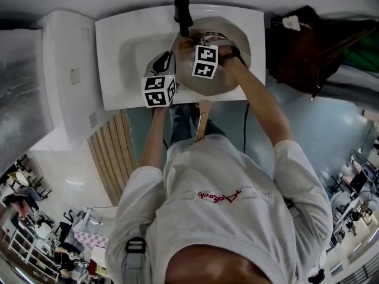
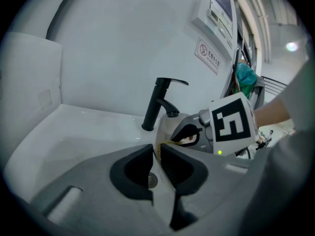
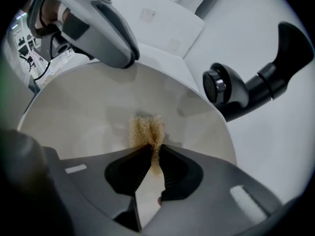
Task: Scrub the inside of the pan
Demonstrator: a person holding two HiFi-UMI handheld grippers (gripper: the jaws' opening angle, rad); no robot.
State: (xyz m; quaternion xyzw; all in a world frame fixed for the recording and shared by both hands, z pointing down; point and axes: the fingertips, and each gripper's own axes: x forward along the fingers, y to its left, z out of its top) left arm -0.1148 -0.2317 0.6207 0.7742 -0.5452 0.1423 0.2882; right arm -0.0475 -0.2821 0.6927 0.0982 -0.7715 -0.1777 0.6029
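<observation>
Pan (image 1: 214,86) sits in the white sink (image 1: 124,52), right under the black faucet (image 1: 182,13), tipped so its pale inside faces the person. Wooden handle (image 1: 203,120) sticks out over the sink's front edge, on the far side from the faucet.

Left hand-held gripper (image 2: 157,149): jaws narrow, pinched on the pan's thin rim on the side left of the faucet in the head view. From that gripper's view the faucet (image 2: 156,104) stands just behind the pan wall (image 2: 166,129).

Right hand-held gripper (image 3: 153,149): jaws nearly together, clamped on a tan scouring pad (image 3: 145,129). The pad is pressed flat against the pan's inner surface (image 3: 88,112), low in the bowl, with the faucet spout (image 3: 256,87) just beyond the rim. The pan inside looks pale, with no obvious residue.
</observation>
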